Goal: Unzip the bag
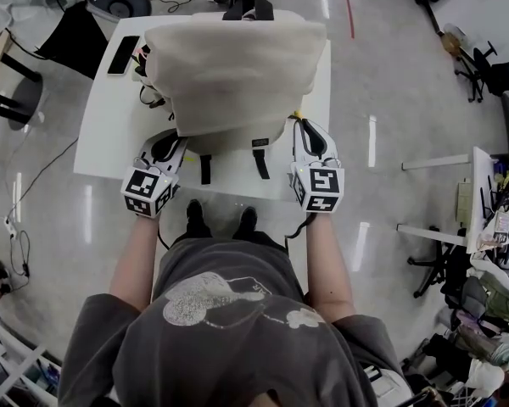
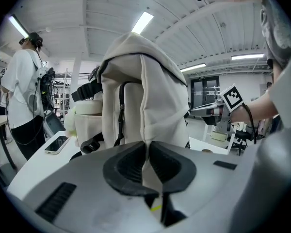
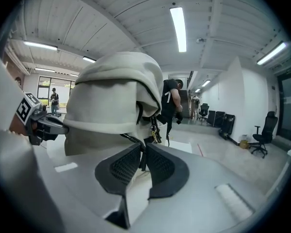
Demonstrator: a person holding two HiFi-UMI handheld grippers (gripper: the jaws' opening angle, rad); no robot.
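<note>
A cream backpack stands upright on the white table, with black straps hanging over the near edge. My left gripper is at the bag's near left corner; in the left gripper view the left gripper is shut on a fold of the backpack's cream fabric. My right gripper is at the near right corner. In the right gripper view the right gripper is shut on a thin black zipper pull coming off the backpack, below a small hanging charm.
A phone lies on the table at the bag's left, beside cables. A person stands past the table's left end, another person beyond the bag. Office chairs and cluttered desks line the room's right side.
</note>
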